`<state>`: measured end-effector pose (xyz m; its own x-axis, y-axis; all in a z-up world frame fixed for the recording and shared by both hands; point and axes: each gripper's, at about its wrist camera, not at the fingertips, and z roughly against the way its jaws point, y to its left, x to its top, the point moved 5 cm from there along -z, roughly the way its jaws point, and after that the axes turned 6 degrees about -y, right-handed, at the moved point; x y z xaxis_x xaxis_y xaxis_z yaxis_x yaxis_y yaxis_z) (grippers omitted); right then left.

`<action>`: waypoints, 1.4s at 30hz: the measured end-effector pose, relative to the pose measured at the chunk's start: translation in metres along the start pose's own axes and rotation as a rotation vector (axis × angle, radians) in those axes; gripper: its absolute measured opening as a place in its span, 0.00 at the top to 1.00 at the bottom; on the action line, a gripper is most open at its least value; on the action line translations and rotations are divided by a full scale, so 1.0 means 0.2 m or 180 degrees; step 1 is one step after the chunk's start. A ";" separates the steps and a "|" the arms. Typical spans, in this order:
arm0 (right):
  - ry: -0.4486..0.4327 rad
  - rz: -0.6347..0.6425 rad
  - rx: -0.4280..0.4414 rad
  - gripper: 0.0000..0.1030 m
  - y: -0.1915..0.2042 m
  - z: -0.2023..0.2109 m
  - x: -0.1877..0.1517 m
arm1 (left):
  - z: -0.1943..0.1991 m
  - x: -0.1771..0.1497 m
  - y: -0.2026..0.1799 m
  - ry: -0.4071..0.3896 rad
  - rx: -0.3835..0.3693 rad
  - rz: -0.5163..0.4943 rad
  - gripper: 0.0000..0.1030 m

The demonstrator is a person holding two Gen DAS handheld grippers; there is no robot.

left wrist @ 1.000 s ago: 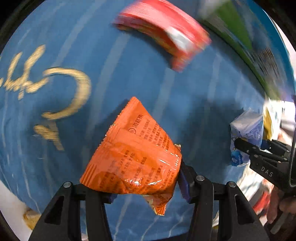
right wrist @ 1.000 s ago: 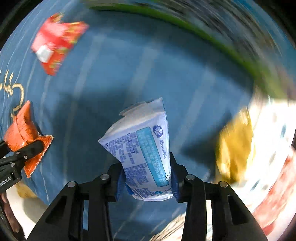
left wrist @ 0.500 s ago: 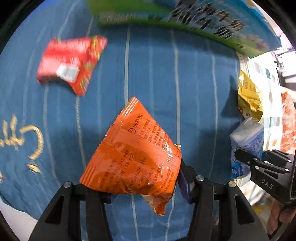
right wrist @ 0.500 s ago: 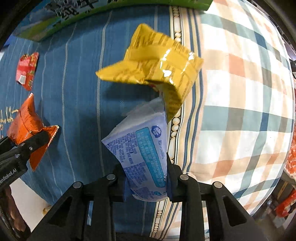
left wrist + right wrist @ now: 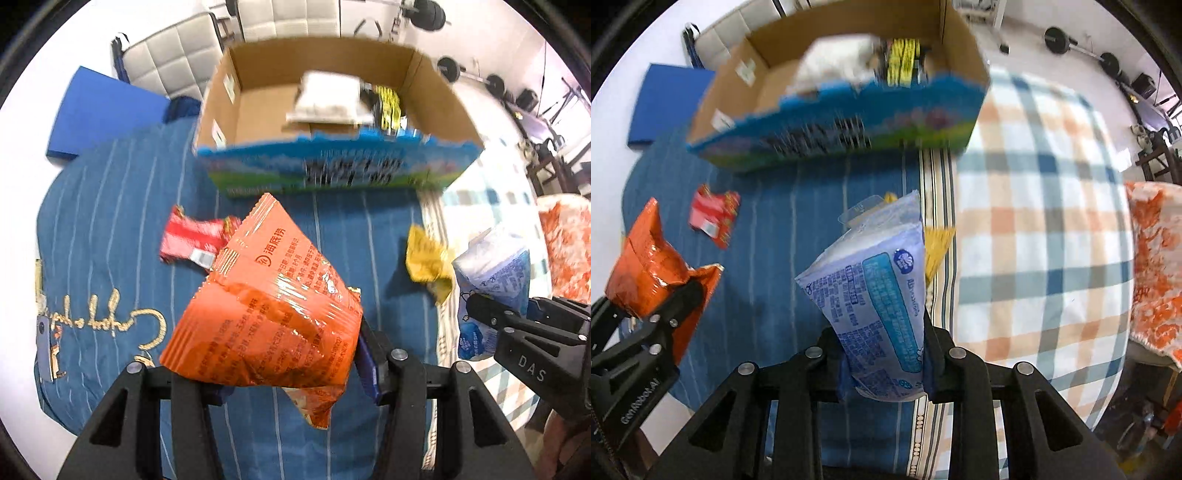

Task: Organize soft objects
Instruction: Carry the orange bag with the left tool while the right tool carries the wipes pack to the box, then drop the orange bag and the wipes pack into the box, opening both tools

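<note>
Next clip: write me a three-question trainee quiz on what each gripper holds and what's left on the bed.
1. True or false: the left gripper is shut on the orange packet.
2. The right gripper holds: A) the yellow packet B) the white-and-blue pack C) nothing.
3. Fill in: the red packet lies on the blue striped cover, in front of the open ____.

Key: 1 true; 2 B; 3 cardboard box.
</note>
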<state>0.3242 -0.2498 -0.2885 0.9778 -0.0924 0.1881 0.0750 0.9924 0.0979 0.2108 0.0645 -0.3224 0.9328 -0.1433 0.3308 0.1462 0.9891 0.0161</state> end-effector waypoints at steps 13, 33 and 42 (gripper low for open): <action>-0.0476 0.0108 0.0280 0.70 0.07 0.34 0.20 | 0.20 0.26 0.02 -0.0401 -0.0171 0.0134 0.52; -0.0244 0.0045 0.0001 0.70 -0.03 -0.09 1.04 | -0.34 1.11 0.26 0.0035 -0.0955 0.1227 0.52; 0.0296 -0.0159 -0.0124 0.70 -0.05 -0.64 1.21 | -0.74 1.28 0.30 0.0299 -0.1101 0.1776 0.52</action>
<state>0.5849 -0.2713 -0.3697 0.9864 -0.1357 0.0924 0.1298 0.9893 0.0666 0.5080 0.0822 -0.3760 0.9217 0.3697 0.1177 -0.2846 0.8503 -0.4428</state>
